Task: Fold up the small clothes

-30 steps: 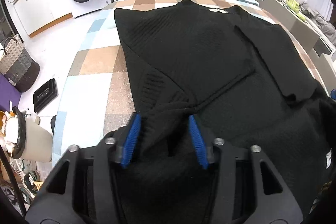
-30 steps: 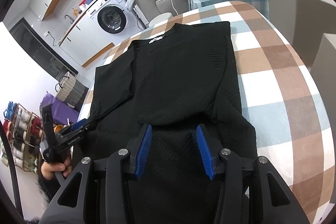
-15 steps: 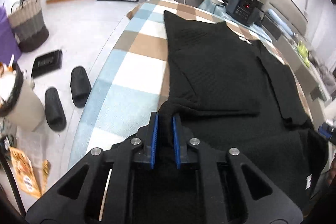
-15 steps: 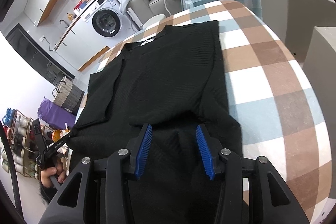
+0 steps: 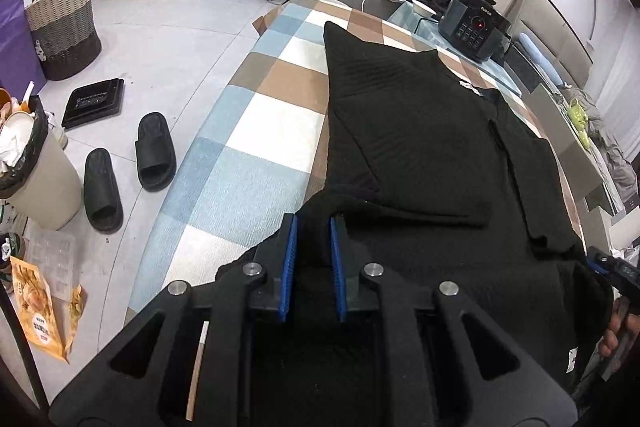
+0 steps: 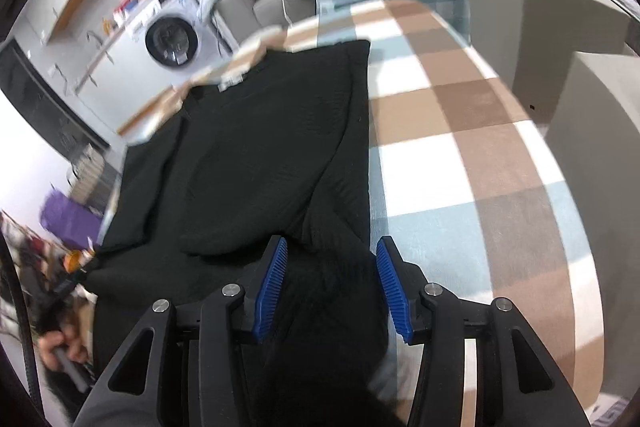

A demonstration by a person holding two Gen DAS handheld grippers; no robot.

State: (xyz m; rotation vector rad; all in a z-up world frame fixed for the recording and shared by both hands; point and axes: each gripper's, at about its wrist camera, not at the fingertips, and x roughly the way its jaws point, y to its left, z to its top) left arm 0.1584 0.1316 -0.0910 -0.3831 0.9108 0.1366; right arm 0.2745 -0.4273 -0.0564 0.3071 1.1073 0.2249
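Left wrist: hand-held gripper (image 5: 313, 223) pinching sweater (image 5: 420, 131).

Left gripper (image 5: 313, 227) clamped, right gripper (image 6: 331, 251) agape

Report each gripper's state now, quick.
Left gripper: has just been closing, now shut on a bunched fold of the black knit sweater.
Right gripper: open, sweater fabric lying loose between its blue pads.
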